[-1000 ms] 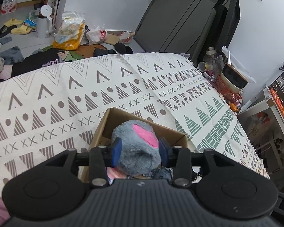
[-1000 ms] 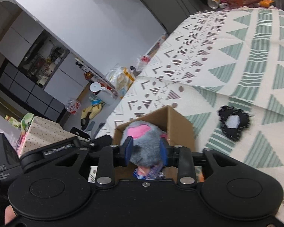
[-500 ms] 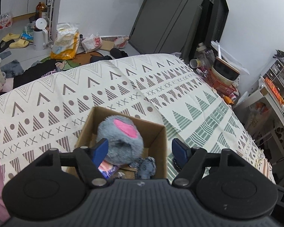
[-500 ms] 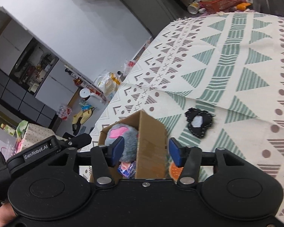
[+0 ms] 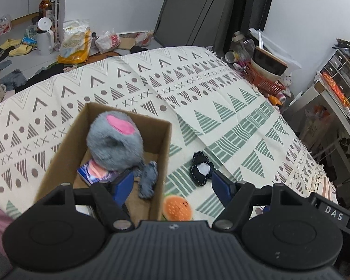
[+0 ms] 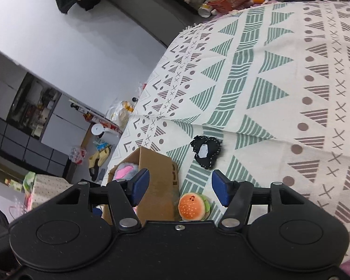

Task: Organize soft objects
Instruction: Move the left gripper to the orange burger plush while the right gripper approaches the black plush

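Observation:
A grey plush with a pink patch [image 5: 114, 140] lies inside the open cardboard box [image 5: 161, 154] on the patterned cloth, on top of a blue packet [image 5: 91, 172] and beside a small grey plush [image 5: 148, 179]. To the right of the box lie a black felt piece with a white patch [image 5: 200, 169] and an orange burger plush [image 5: 177, 208]. My left gripper [image 5: 172, 184] is open above the box's right wall. My right gripper [image 6: 180, 186] is open over the burger plush [image 6: 192, 206], with the box [image 6: 156, 177] and the black felt piece [image 6: 206, 151] ahead.
The patterned cloth [image 5: 221, 98] covers a broad surface that drops off at its far and right edges. A red basket with bowls [image 5: 264, 74] stands past the far right corner. Bags, a white kettle [image 5: 45, 36] and slippers litter the floor beyond.
Both grippers opened and let go of the grey plush, which now rests in the box. Both have drawn back and shifted right, bringing the burger plush and black felt piece into view.

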Demonstrator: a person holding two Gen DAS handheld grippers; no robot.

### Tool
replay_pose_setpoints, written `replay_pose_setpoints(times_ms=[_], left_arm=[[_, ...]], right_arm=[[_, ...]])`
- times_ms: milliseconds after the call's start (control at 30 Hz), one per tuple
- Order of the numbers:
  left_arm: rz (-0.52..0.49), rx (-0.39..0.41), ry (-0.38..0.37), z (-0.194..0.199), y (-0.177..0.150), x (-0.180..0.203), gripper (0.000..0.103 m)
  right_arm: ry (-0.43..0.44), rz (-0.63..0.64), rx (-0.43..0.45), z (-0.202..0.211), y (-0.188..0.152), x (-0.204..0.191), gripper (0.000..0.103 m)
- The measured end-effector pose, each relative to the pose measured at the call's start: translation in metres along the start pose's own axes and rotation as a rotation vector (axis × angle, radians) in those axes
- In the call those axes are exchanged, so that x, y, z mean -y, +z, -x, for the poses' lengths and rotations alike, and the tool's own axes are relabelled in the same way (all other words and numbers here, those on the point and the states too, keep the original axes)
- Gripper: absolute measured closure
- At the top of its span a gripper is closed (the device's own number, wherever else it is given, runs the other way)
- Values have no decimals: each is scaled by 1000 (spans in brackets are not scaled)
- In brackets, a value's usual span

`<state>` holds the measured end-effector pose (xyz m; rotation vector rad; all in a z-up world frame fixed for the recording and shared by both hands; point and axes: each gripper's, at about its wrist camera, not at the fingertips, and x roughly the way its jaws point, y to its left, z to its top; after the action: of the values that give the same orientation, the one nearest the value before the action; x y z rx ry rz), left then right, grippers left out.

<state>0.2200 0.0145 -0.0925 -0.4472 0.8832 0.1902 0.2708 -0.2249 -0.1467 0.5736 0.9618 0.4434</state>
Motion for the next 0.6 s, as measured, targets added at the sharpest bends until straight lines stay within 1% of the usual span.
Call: replay_pose_setpoints(times_ms=[67, 200, 333, 600], left_arm=[[-8, 6, 6, 0, -5, 10, 31], [-11, -8, 15, -5, -14, 28, 31], [-12, -18, 37, -11, -24, 43, 32], [24, -20, 107, -28, -43, 56, 34]], right_arm=[[7, -13, 7, 4, 1, 5, 44], [29, -50, 22, 12, 6, 19, 42], [50, -82, 29, 15, 10, 34, 39], [90, -134, -2, 6, 8, 55, 38]])
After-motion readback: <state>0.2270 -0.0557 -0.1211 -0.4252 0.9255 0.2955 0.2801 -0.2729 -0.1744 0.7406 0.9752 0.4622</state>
